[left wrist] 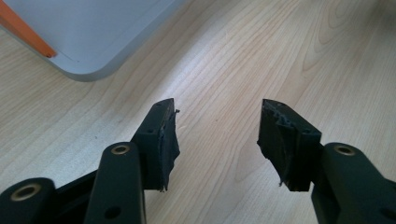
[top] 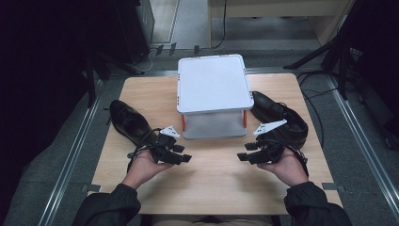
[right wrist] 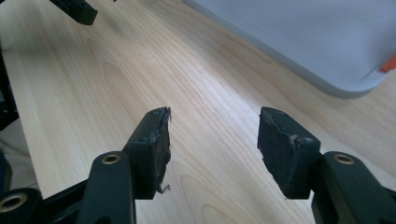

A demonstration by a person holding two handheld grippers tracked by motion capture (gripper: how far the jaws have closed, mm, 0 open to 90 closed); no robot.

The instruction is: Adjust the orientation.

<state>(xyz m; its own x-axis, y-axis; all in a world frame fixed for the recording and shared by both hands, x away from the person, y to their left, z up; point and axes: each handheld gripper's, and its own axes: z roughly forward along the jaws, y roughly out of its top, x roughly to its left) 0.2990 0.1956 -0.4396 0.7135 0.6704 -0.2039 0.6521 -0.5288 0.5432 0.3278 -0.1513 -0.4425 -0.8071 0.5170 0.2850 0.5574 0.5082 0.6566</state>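
Observation:
A white two-level rack point(top: 214, 82) with orange posts stands at the middle back of the wooden table point(top: 211, 183). One black leather shoe point(top: 128, 121) lies to its left, another black shoe point(top: 282, 121) to its right. My left gripper point(top: 182, 154) hovers in front of the left shoe, pointing inward, and it is open. In the left gripper view the left gripper point(left wrist: 218, 107) has bare wood between its jaws and the rack's base corner point(left wrist: 93, 42) ahead. My right gripper point(top: 245, 151) mirrors it in front of the right shoe. The right gripper point(right wrist: 213, 116) is open over bare wood, near the rack's base point(right wrist: 303, 37).
Both hands rest low over the table's front half, with a stretch of wood between them. Dark stands and cables point(top: 324, 89) surround the table on the floor. A metal rail point(top: 70, 160) runs along each side.

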